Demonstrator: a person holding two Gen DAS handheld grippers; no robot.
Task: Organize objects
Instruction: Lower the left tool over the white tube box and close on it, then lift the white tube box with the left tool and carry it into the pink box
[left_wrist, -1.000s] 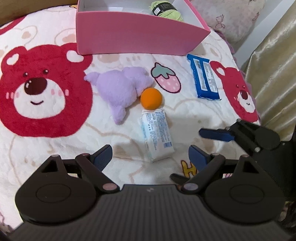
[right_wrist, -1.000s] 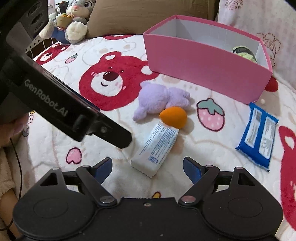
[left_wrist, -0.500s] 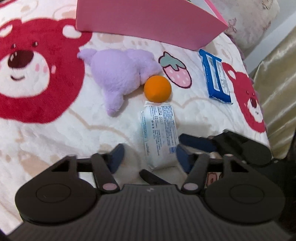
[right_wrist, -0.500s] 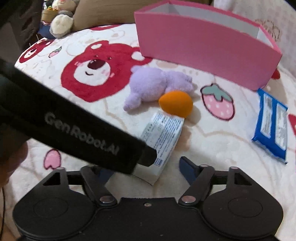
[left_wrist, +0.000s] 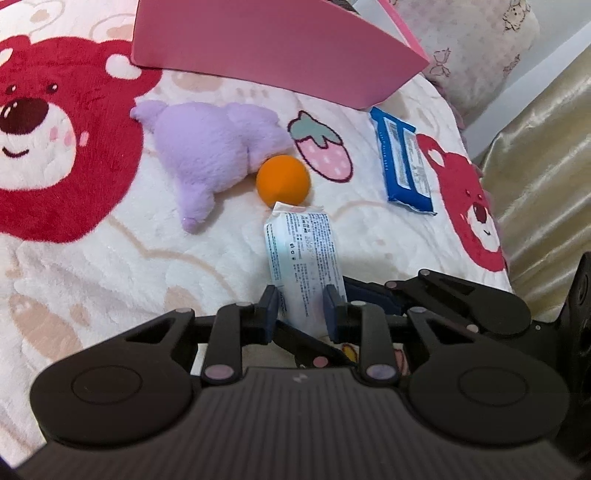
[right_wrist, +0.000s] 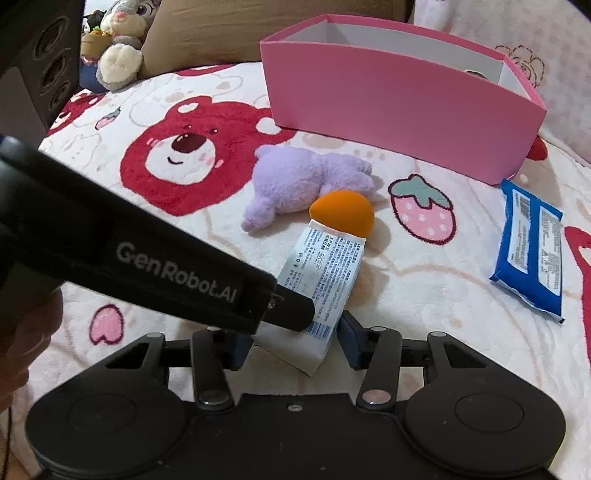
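Near the blanket's (left_wrist: 92, 266) front edge, the left gripper (left_wrist: 301, 306) clamps the white packet (left_wrist: 303, 254) — the right gripper (right_wrist: 295, 341) brackets it narrowly, untouching; both tugging could tear it.

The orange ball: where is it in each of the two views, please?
Left wrist: orange ball at centre, just above the white packet, right of the purple plush.
Right wrist: orange ball at centre, partly behind the packet's top edge.
Shared landmark: the strawberry print right of the ball.
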